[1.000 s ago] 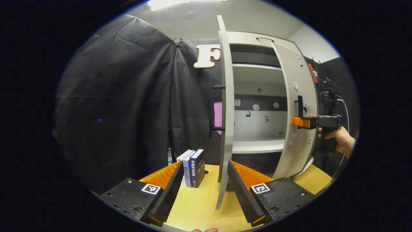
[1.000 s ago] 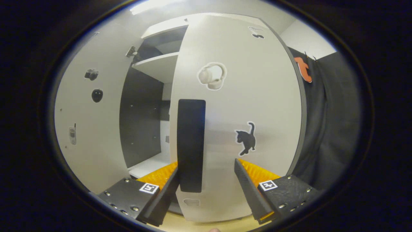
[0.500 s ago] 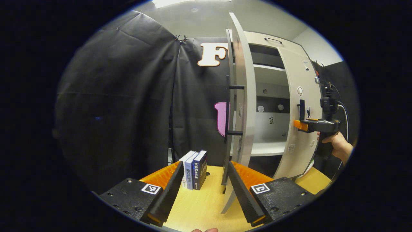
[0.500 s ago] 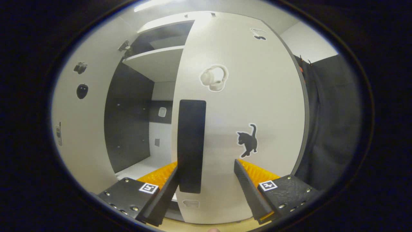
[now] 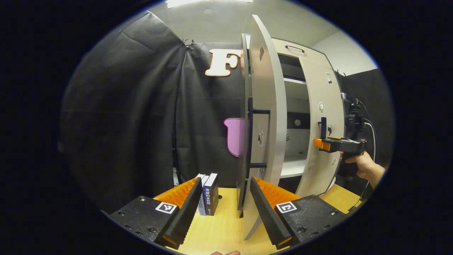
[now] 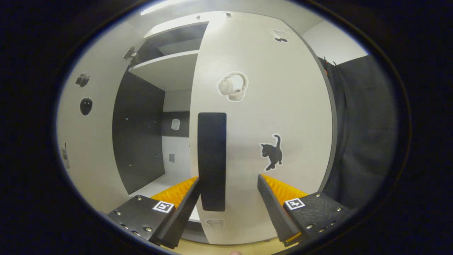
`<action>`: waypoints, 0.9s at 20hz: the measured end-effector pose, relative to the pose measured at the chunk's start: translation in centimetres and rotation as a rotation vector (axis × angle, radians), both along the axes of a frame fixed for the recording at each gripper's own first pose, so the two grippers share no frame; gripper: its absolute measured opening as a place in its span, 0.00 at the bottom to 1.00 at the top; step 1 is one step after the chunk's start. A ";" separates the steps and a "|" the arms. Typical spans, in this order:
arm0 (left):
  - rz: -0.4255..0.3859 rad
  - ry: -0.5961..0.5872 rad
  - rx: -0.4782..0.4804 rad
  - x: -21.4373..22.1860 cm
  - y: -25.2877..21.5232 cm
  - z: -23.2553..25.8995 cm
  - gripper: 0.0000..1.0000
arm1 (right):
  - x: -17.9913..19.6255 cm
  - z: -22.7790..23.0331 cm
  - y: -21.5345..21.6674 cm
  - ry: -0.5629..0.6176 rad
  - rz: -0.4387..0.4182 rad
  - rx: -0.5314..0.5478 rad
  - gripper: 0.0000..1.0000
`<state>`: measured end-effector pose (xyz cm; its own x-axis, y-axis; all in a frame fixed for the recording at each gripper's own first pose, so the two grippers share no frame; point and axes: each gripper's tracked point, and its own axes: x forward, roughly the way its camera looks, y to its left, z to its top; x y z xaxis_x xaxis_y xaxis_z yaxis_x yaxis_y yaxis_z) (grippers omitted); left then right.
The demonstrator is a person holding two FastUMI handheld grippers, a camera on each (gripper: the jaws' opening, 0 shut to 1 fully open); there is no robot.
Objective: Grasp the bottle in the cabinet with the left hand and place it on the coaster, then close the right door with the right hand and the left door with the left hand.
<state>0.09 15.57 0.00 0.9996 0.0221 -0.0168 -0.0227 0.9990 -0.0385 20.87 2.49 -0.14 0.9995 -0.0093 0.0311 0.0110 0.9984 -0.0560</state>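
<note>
Here, a white cabinet [image 5: 304, 53] stands on a wooden table [image 5: 223, 230] with both doors partly open. In the left gripper view, the left door [image 5: 267, 117] is seen nearly edge-on at the centre, its dark bar handle [image 5: 251, 138] facing left. The left gripper [image 5: 223, 209] sits near the camera with its fingers spread wide and nothing between them; the door's lower edge falls close to the gap, and whether a finger touches it cannot be told. A few books [image 5: 208, 193] stand upright on the table to the left of that door.

Farther right, a hand [image 5: 364, 168] holds the right gripper [image 5: 318, 143] against the right door [image 5: 320, 124], beside its handle. In the right gripper view, the right gripper [image 6: 226, 209] is wide open too, gripping nothing, with the door's dark handle [image 6: 211, 161] just by its left finger.

The bottle and coaster are not identifiable here, and the shelf [image 5: 292, 168] visible between the doors looks bare.

The risk seems to be the doors meeting: if both swing shut together, one edge could catch the other, or an open finger could snag a handle and slip off.
</note>
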 end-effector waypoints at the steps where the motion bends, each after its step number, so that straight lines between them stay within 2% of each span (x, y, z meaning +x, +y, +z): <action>1: -0.015 -0.003 -0.002 0.2 -0.2 0.4 0.87 | -0.5 -0.1 0.1 0.003 0.003 -0.014 0.98; 5: -0.065 -0.023 -0.018 1.4 -0.5 1.5 0.86 | -2.9 -0.8 0.4 0.021 0.019 -0.036 1.00; 8: -0.126 -0.018 -0.046 2.4 -1.6 1.7 0.87 | -4.3 -1.0 -0.1 0.024 0.023 -0.055 0.98; 12: -0.164 -0.029 -0.041 2.6 -2.1 2.0 0.87 | -6.7 -0.8 -1.5 0.018 0.019 -0.072 0.98; 13: -0.176 -0.030 -0.040 2.6 -2.5 2.1 0.82 | -7.2 -0.7 -1.9 0.013 0.015 -0.069 0.98; 15: -0.203 -0.032 -0.030 2.5 -3.5 2.2 0.81 | -8.0 -1.0 -2.9 0.012 0.005 -0.058 0.98; 17: -0.233 -0.033 -0.021 2.8 -5.2 2.3 0.81 | -8.5 -1.9 -3.6 0.036 0.002 -0.043 0.98; 18: -0.250 -0.033 -0.016 2.9 -6.1 2.3 0.86 | -8.7 -2.2 -4.0 0.045 0.000 -0.035 0.98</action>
<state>3.00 9.50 2.28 0.9741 -0.2255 0.0177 0.2261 0.9728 -0.0506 12.17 -1.49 -2.37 0.9999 -0.0090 -0.0139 0.0077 0.9958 -0.0912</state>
